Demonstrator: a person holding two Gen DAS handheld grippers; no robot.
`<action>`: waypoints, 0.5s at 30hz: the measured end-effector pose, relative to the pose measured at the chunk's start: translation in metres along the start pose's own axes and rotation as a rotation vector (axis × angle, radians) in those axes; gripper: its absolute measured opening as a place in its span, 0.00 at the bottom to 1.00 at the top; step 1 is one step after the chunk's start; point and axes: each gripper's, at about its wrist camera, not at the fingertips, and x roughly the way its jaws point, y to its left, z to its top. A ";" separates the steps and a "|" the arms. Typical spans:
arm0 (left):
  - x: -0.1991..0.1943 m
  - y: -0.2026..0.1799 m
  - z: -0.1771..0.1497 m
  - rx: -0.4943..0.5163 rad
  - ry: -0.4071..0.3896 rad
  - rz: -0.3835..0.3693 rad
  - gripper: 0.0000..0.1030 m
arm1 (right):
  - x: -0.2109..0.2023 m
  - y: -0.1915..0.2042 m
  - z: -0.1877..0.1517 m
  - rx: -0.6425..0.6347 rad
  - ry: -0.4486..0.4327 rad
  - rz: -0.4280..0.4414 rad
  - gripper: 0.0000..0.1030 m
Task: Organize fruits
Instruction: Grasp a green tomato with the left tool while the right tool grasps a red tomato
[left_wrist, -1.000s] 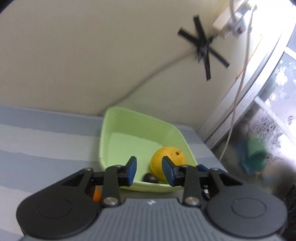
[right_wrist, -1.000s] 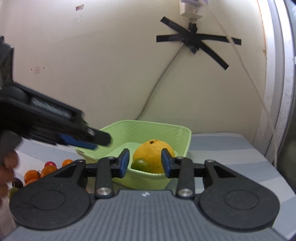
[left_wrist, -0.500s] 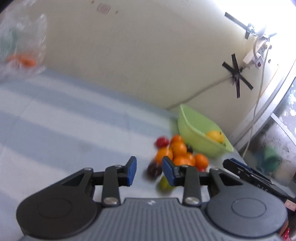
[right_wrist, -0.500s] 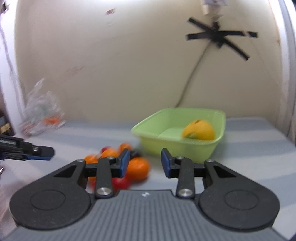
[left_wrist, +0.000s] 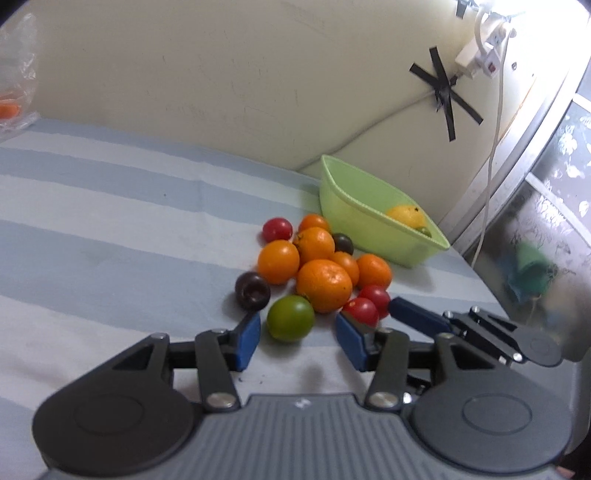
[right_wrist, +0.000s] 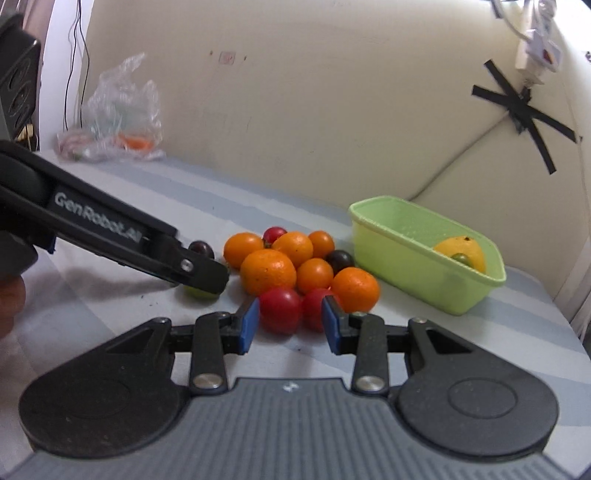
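Blue-padded, the left tongs (left_wrist: 297, 338) stand open and hold nothing, with a small round green fruit (left_wrist: 290, 317) lying just ahead between the pads on the grey-and-white striped cloth of the table (left_wrist: 110, 229). The right tongs (right_wrist: 289, 325) are likewise open and empty, and a glossy red tomato (right_wrist: 279, 309) sits in the gap at their tips. Both fruits look light, smooth and easily bruised; a hold across the widest part with gentle pressure is advised, since the skins may slip. Beyond lies a touching cluster of firm orange mandarins (right_wrist: 268, 271) and dark plums (left_wrist: 252, 290). Further right stands the pale green plastic tub (right_wrist: 391, 254), already holding one yellow-orange citrus fruit (right_wrist: 460, 251).
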 end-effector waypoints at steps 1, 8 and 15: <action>0.000 -0.002 -0.001 0.014 -0.006 0.009 0.42 | 0.000 0.002 0.000 -0.015 -0.004 -0.010 0.39; -0.001 -0.011 -0.010 0.056 -0.022 0.043 0.28 | -0.002 0.027 -0.004 -0.165 0.007 -0.068 0.28; -0.021 -0.020 -0.027 0.071 -0.019 -0.006 0.28 | -0.032 0.011 -0.011 -0.069 -0.017 -0.074 0.27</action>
